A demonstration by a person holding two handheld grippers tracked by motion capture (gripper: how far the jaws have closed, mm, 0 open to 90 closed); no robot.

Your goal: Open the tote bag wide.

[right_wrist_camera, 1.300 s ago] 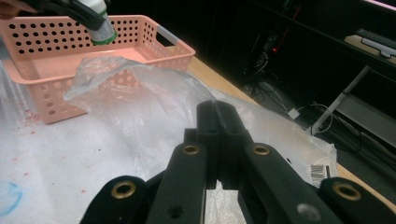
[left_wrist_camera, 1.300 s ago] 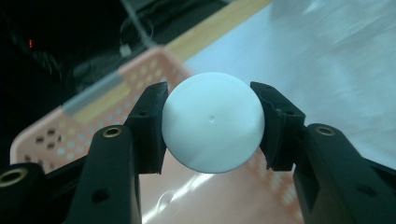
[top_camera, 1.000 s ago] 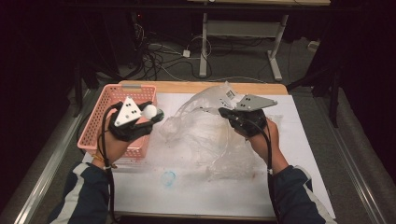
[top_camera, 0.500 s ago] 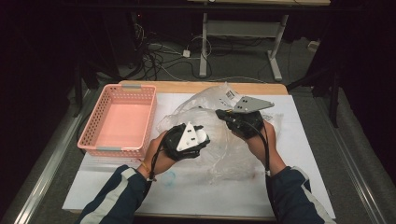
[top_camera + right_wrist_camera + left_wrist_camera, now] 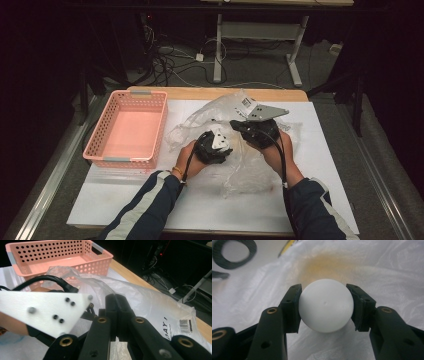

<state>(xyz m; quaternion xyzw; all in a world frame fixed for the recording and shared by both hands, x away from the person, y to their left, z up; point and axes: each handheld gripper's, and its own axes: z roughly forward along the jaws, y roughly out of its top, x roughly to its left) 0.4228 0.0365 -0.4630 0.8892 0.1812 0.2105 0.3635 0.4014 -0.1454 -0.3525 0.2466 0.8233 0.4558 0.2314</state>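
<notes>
Two forearms in dark sleeves with a pale stripe come in from the bottom of the high view, both angled inward toward mid-table. Left hand [image 5: 192, 159] wraps the left gripper [image 5: 214, 145], which is tipped down into the plastic bag [image 5: 250, 167]. In the left gripper view its jaws are clamped on a white ball [image 5: 325, 305], one pad on each side; ball is smooth, matte, round, with a tiny dimple near its middle, sitting just over crinkled white plastic with a yellowish patch behind it. Right hand [image 5: 272, 150] holds the right gripper [image 5: 239, 126] just beside the left one, nearly touching, grey plate on top, cable trailing back along the wrist. In the right gripper view its jaws are pressed together; a fold of clear film seems pinched between them, though I cannot tell for sure. The bag is clear, crumpled, spread over the white table sheet [image 5: 330, 165], with a barcode label [image 5: 185, 325] near its far edge. Farther left, a pink perforated basket [image 5: 102, 131] stands on the table, well apart from the ball.
</notes>
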